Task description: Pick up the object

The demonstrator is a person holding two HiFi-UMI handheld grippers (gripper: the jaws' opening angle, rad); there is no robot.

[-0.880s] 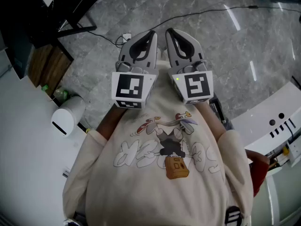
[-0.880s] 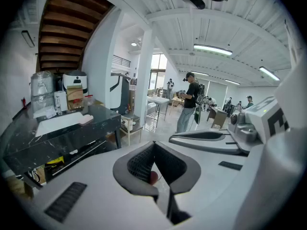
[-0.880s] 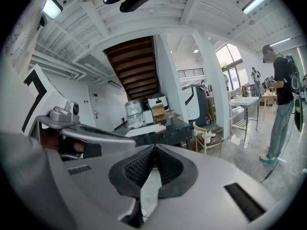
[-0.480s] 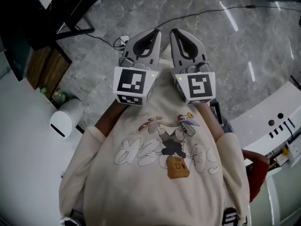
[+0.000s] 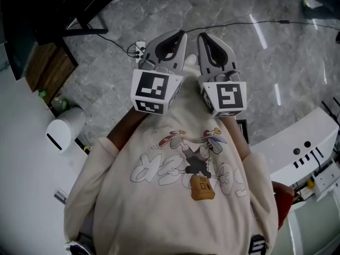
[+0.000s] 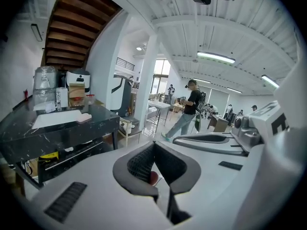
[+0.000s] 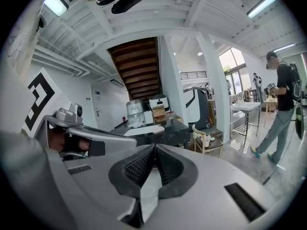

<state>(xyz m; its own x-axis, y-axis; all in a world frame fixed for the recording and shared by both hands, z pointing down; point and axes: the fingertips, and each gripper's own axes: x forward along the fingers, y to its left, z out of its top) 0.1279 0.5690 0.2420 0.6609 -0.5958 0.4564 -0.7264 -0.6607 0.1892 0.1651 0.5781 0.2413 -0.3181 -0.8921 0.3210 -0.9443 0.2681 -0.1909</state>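
No object to pick up stands out in any view. In the head view I hold both grippers side by side in front of my chest, above a grey marble floor [image 5: 265, 62]. My left gripper [image 5: 181, 34] is shut with nothing between its pads. My right gripper [image 5: 202, 35] is shut and empty too. In the left gripper view the left gripper's [image 6: 154, 145] dark ribbed pads meet, and the right gripper [image 6: 206, 139] lies alongside. In the right gripper view the right gripper's [image 7: 154, 147] pads meet, with the left gripper [image 7: 91, 135] at its left.
A black table [image 6: 96, 120] with containers and a white sheet stands ahead left; it also shows beyond the jaws [image 7: 168, 127]. A person [image 6: 188, 108] walks past further off. On the floor lie a cable [image 5: 234, 23] and power strip [image 5: 140, 48]; a white bin [image 5: 61, 132] and white machine [image 5: 297, 147] flank me.
Both grippers have drifted slightly up and to the right in the head view, still side by side and shut. Nothing was taken hold of.
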